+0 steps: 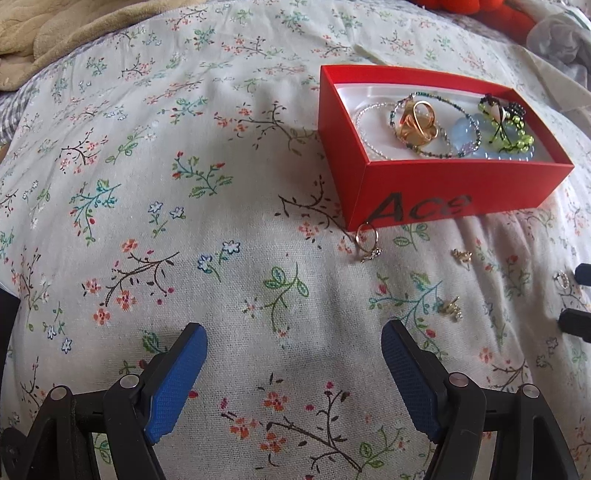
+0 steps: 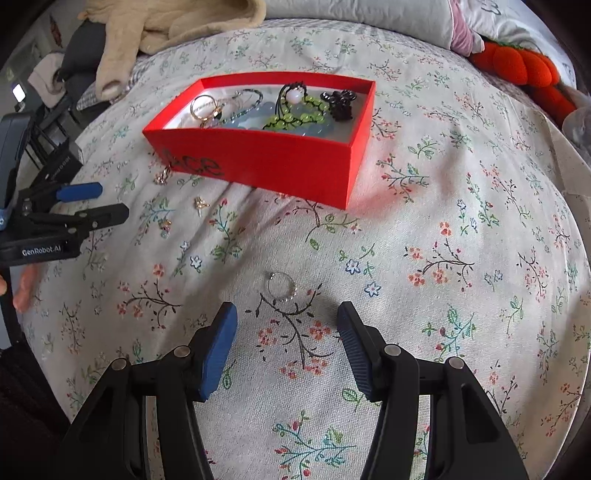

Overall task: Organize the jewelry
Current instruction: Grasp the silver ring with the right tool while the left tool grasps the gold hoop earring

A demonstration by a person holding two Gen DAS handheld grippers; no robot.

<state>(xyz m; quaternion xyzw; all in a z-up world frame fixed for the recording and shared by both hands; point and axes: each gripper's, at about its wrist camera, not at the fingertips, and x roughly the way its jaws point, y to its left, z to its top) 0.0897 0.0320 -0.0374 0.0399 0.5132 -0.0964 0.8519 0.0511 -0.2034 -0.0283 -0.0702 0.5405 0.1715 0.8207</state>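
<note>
A red box [image 1: 436, 188] [image 2: 266, 166] sits on the floral bedsheet and holds bracelets, gold rings and beaded pieces. Against its front corner lies a gold ring [image 1: 367, 242] [image 2: 161, 178]. Two small gold earrings [image 1: 463, 254] [image 1: 451, 307] lie to the right of it, seen again as earrings [image 2: 200, 204] [image 2: 164, 224] in the right wrist view. A silver ring [image 2: 282, 287] [image 1: 561, 279] lies just ahead of my right gripper [image 2: 287, 319], which is open and empty. My left gripper [image 1: 293, 338] [image 2: 99, 201] hovers open over bare sheet, short of the gold ring.
A beige plush blanket [image 2: 155, 26] lies at the far left of the bed. An orange plush toy [image 2: 524, 70] and pillows [image 2: 369, 18] sit at the far right. A person's fingers [image 2: 24, 291] show under the left gripper's body.
</note>
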